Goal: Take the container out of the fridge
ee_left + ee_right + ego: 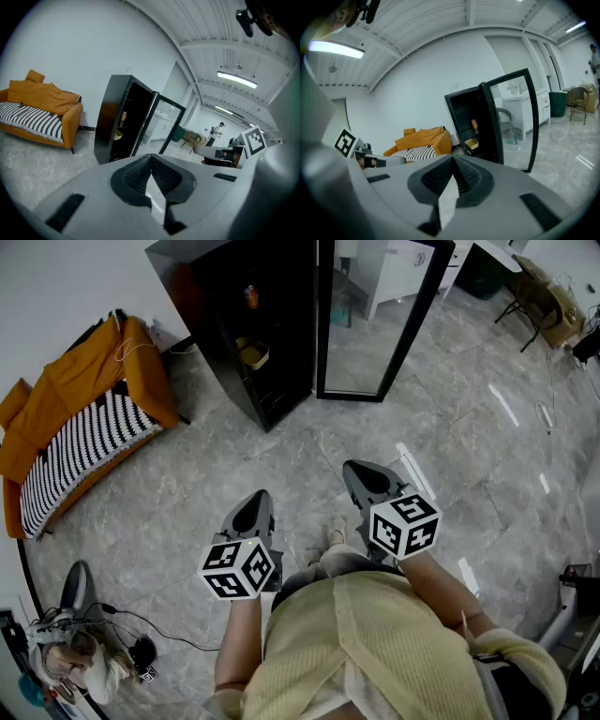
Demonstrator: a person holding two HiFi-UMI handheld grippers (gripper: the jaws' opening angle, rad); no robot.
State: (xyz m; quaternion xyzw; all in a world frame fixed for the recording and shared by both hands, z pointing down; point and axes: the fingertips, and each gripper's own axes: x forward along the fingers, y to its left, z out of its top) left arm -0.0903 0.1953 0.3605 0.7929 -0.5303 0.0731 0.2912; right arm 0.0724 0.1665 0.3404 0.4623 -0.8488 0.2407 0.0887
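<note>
Standing well back from open fridge (246,296) | container (253,354) on shelf inside | left gripper (255,505) closed, empty | right gripper (361,476) closed, empty

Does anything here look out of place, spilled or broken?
Only one thing stands out: the black fridge has its glass door swung wide open, with a yellow container sitting on a shelf inside. Nothing looks spilled or damaged.

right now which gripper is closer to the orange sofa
Left. The left gripper is over the floor right of the sofa in the head view, well clear of it; the right gripper is farther right still.
</note>
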